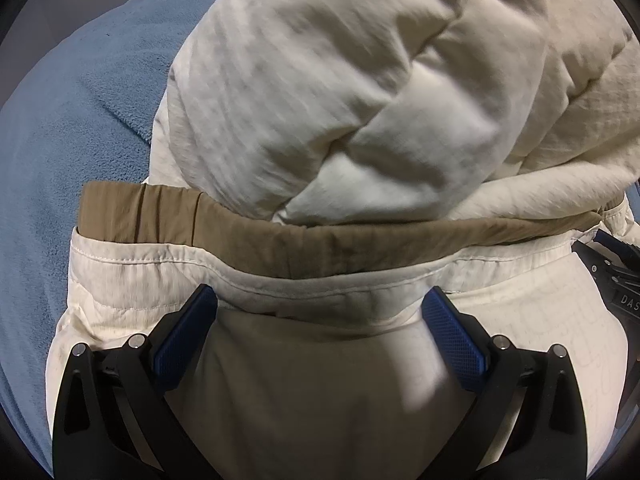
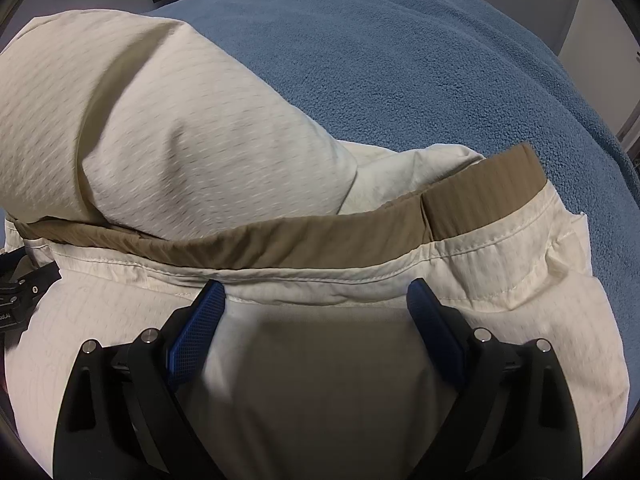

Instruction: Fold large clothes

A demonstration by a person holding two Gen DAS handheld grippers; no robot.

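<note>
Now | jacket (image 1: pixel 360 92) brown band runs crosswise | left tool (image 1: pixel 320 300), right tool (image 2: pixel 316 290) spread

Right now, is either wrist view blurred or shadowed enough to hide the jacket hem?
Left wrist view: motion streaks smear the puffy cream jacket, and a dark shadow sits between the open left tongs. Right wrist view: the brown hem band is fairly sharp; shadow under the open right tongs; fisheye bends the blue blanket.

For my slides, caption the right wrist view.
Open right gripper over a cream jacket with tan band on blue blanket.
</note>
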